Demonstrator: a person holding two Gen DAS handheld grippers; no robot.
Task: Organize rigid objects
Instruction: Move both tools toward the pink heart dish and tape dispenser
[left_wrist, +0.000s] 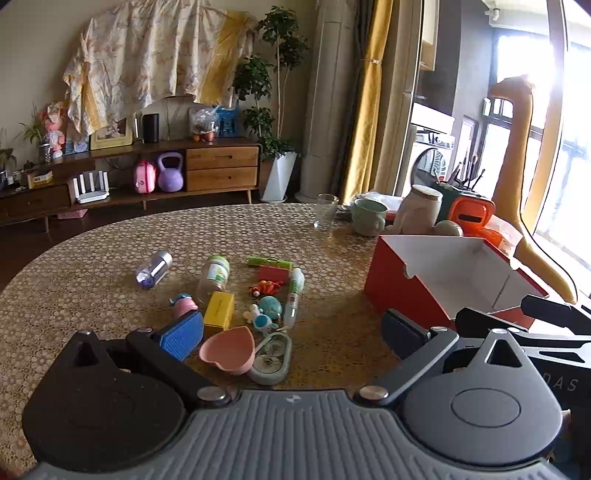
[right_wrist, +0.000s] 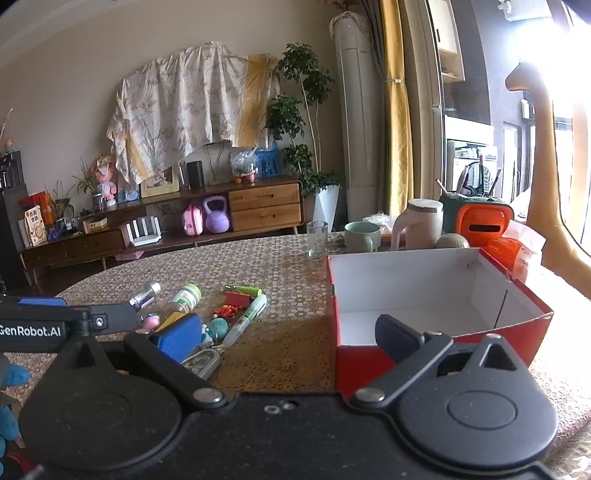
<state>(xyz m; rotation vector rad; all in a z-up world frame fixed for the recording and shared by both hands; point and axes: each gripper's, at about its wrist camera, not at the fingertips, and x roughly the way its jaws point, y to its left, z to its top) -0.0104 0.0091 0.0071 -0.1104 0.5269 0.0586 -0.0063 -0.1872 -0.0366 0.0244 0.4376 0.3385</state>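
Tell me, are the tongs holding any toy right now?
No. The left tongs and right tongs are both wide open, holding nothing.

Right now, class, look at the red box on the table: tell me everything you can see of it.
The red box is an open, lidless carton, seemingly cardboard: red outside, plain white inside, with a small notch in its left wall's rim. It stands upright on the patterned table, right of the scattered small items, and looks empty as far as its inside shows. Nothing visibly touches it except the table.
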